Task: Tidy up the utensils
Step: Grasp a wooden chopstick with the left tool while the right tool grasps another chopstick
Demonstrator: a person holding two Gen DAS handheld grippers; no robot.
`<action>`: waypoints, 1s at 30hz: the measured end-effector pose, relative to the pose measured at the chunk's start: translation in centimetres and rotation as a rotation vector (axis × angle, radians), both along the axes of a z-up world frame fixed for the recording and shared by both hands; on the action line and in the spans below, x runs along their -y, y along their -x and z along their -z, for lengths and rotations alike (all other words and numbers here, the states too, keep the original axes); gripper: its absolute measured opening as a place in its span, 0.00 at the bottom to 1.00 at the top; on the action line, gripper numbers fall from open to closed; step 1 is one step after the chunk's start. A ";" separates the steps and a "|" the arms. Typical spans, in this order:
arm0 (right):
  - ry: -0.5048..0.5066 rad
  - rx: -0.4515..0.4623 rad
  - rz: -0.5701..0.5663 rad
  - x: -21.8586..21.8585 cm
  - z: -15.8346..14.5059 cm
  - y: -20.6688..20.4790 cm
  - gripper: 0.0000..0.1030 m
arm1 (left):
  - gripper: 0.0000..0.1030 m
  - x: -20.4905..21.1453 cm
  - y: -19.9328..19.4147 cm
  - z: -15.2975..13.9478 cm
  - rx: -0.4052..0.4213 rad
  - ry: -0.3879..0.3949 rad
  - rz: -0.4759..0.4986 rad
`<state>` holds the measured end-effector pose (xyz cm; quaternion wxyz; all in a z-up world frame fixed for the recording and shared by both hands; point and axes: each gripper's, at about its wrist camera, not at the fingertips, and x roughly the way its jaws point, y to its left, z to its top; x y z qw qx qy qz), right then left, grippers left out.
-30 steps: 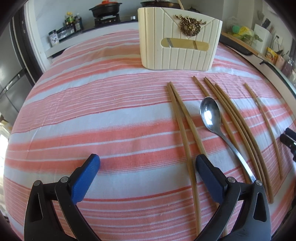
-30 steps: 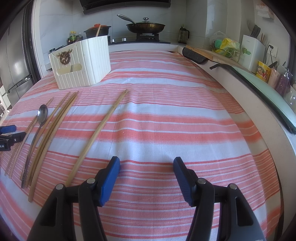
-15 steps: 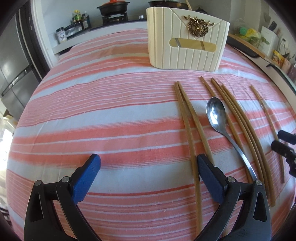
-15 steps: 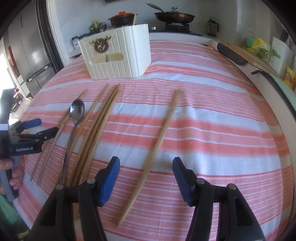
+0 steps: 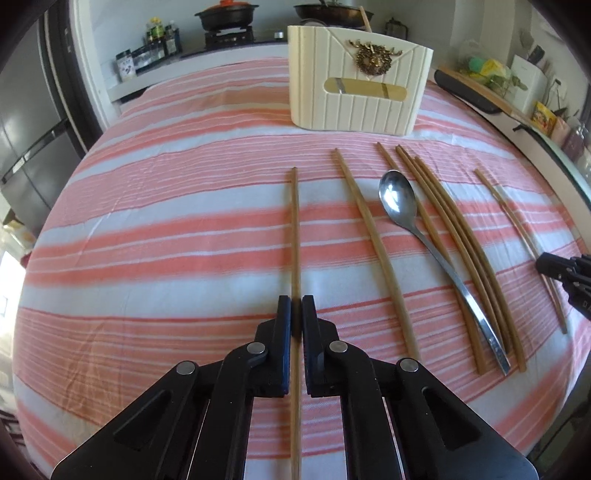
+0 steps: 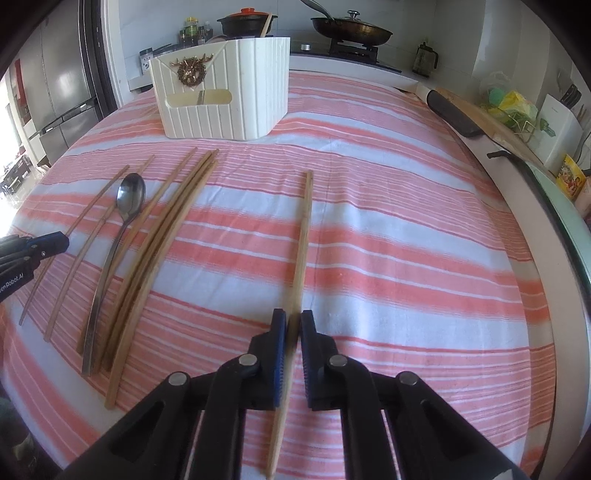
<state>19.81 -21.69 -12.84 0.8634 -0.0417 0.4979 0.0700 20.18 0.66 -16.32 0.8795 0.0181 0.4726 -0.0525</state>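
My left gripper (image 5: 294, 310) is shut on a wooden chopstick (image 5: 294, 229) that points toward the cream utensil holder (image 5: 354, 96). My right gripper (image 6: 292, 325) is shut on another wooden chopstick (image 6: 303, 229), which points toward the same holder (image 6: 225, 96). A steel spoon (image 5: 413, 225) lies among several loose chopsticks (image 5: 454, 236) on the striped cloth, to the right in the left wrist view. In the right wrist view the spoon (image 6: 122, 218) and the chopsticks (image 6: 162, 236) lie to the left.
The pink-striped cloth (image 5: 166, 229) covers the table. A stove with pots (image 6: 351, 29) and bottles stands behind the holder. A counter with packets (image 6: 554, 125) runs along the right. A fridge (image 6: 55, 81) stands at the left.
Both grippers have closed from wide open, each on a chopstick. The left one's chopstick has shifted left, away from its neighbour.
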 end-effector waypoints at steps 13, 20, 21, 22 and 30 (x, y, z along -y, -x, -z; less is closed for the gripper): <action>-0.023 -0.115 -0.073 1.4 -1.2 -0.4 0.34 | 0.51 -2.2 -1.6 -0.8 -0.063 0.025 0.060; -0.018 -0.171 -0.101 0.6 -0.2 -4.1 0.34 | 0.51 -1.9 -4.5 0.0 -0.117 -0.027 0.088; -0.018 -0.179 -0.102 0.5 0.1 -4.9 0.34 | 0.50 -1.9 -4.9 0.0 -0.122 -0.028 0.091; -0.015 -0.182 -0.100 0.4 0.3 -5.7 0.34 | 0.48 -1.7 -5.6 -0.1 -0.127 -0.025 0.093; -0.016 -0.159 -0.056 -0.8 0.3 -11.3 0.07 | 0.04 -0.6 -8.5 -0.4 -0.113 -0.048 0.101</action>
